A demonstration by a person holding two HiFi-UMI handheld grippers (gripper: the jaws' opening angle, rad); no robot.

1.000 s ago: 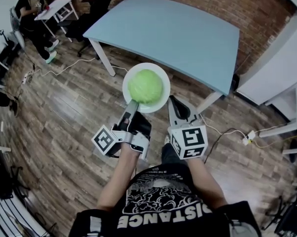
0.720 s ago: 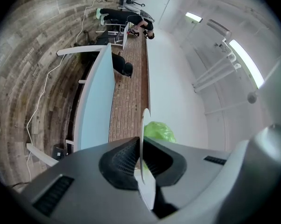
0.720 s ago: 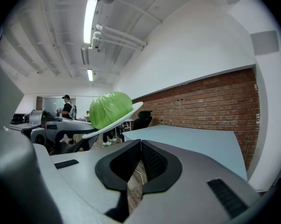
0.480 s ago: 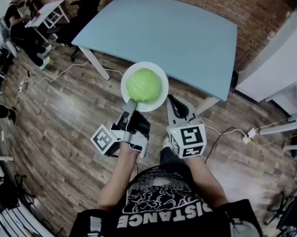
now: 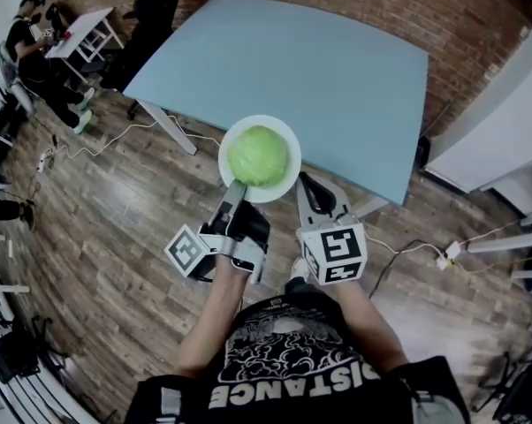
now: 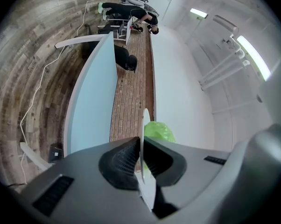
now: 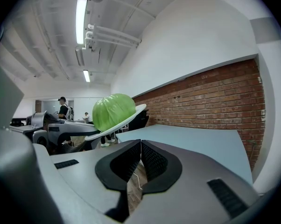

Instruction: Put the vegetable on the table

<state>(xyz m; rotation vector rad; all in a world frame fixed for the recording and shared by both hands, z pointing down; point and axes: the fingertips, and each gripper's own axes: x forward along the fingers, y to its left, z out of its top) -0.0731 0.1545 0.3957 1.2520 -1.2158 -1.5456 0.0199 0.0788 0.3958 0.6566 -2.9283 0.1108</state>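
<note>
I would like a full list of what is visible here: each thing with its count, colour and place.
cabbage: one, green, on the plate
plate: one, white, in the air at the table's near edge
table: one, light blue, before the brick wall
small table: one, white, far left
power strip: one, white, on the wooden floor, right
left gripper: one, grey, shut on the plate's rim
right gripper: one, grey, shut, empty, beside the plate

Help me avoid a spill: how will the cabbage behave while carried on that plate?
Likely to roll: the cabbage is round and sits loose on the plate. Probably heavy, so the plate may tip, since only the left gripper pinches its rim.
</note>
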